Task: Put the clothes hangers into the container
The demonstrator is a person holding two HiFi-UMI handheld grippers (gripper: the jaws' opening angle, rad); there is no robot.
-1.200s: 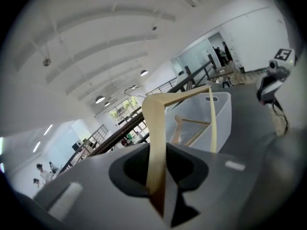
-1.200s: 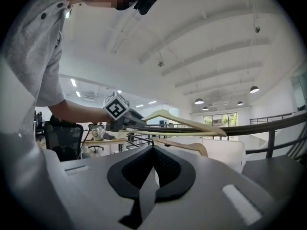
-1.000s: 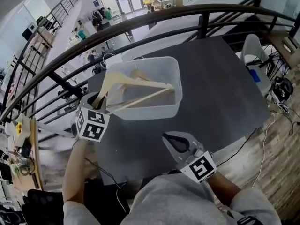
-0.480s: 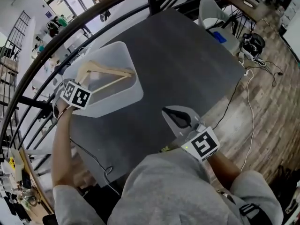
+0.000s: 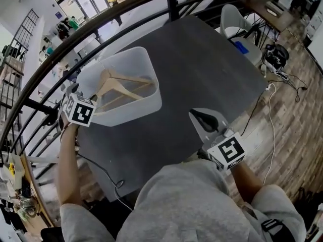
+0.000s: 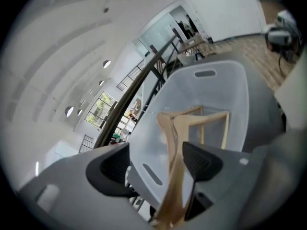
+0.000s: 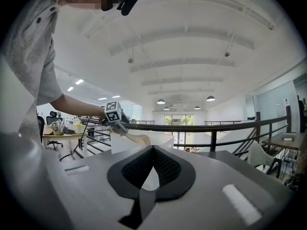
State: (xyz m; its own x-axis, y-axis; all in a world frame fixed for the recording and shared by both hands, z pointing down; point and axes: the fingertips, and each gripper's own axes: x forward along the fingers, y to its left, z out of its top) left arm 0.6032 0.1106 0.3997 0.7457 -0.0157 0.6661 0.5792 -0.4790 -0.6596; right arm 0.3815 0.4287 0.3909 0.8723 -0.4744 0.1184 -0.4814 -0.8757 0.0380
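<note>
We see the container (image 5: 147, 104) on the counter (image 5: 202, 69), toward its far left corner, with the hangers (image 5: 118, 87) lying inside it, one across another. Our left hand-held gripper (image 6: 156, 163) sits at the container's near left rim, pointing in over it. Its jaws have just been opening, and one end of the hangers runs up between them. Our right hand-held gripper (image 5: 199, 116) hangs over the counter's near right part, well apart from the container. Behind the counter a railing (image 5: 126, 11) runs from the left to the far right. A chair (image 5: 234, 19) stands beyond the counter's far right corner, and cables (image 5: 270, 100) lie on the floor (image 5: 292, 74) to the right.
</note>
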